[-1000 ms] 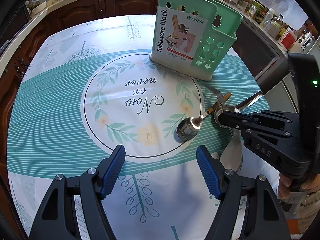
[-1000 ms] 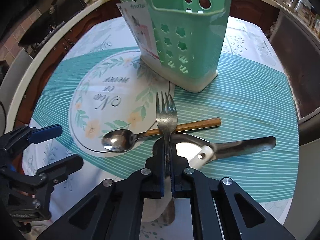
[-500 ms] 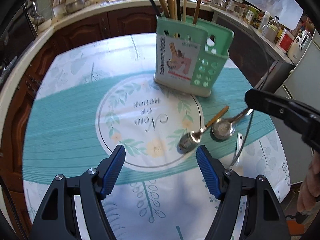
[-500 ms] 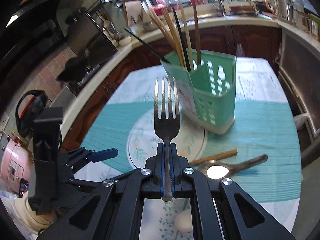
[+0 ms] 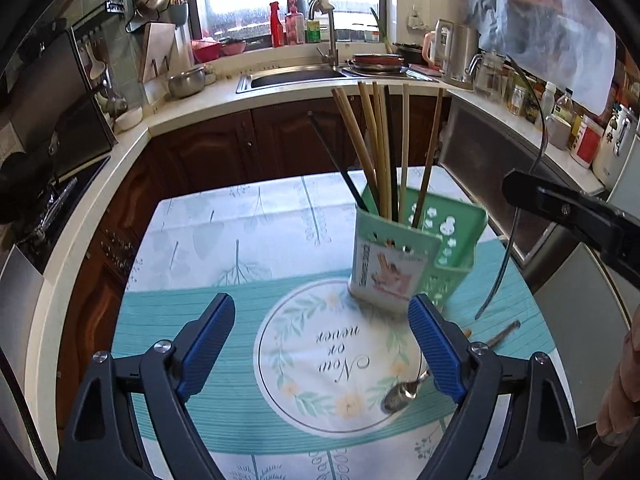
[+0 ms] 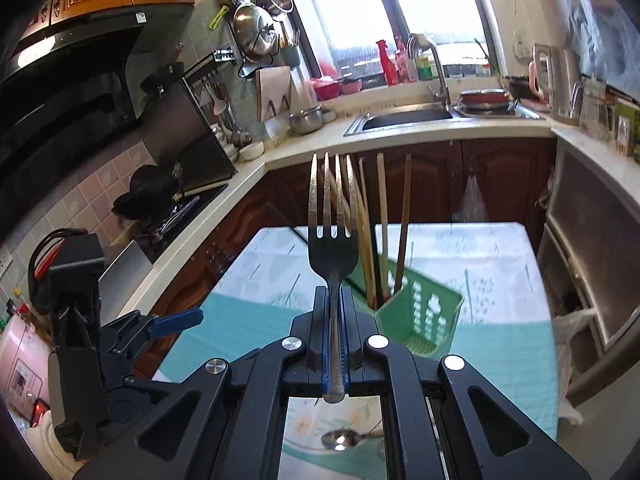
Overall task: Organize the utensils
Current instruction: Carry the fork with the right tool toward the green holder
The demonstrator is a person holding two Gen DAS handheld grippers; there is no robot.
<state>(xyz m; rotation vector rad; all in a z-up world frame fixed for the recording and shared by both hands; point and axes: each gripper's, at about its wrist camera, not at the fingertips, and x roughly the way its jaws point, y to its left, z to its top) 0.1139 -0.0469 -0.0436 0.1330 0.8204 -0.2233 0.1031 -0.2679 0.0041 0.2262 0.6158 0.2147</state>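
Note:
My right gripper [image 6: 335,320] is shut on a metal fork [image 6: 332,236], held high above the table with its tines up. The green utensil holder [image 6: 416,316] stands beyond it, with several chopsticks [image 6: 382,216] upright inside. In the left wrist view the holder [image 5: 416,252] sits just past my open, empty left gripper [image 5: 322,344], which hovers over the tablecloth. A wooden-handled spoon [image 5: 404,390] lies on the cloth near the left gripper's right finger [image 5: 434,346]. The right gripper's body [image 5: 576,216] reaches in from the right.
The round table [image 5: 224,240] wears a teal and white cloth with a printed circle. Kitchen counters, a sink [image 5: 296,76] and dark cabinets ring it. A stove [image 6: 168,216] is at the left. A grey appliance [image 6: 592,264] stands at the right.
Both grippers have risen and tilted up toward the kitchen. The right gripper has lifted the fork from the table to high above it. The left gripper stays open.

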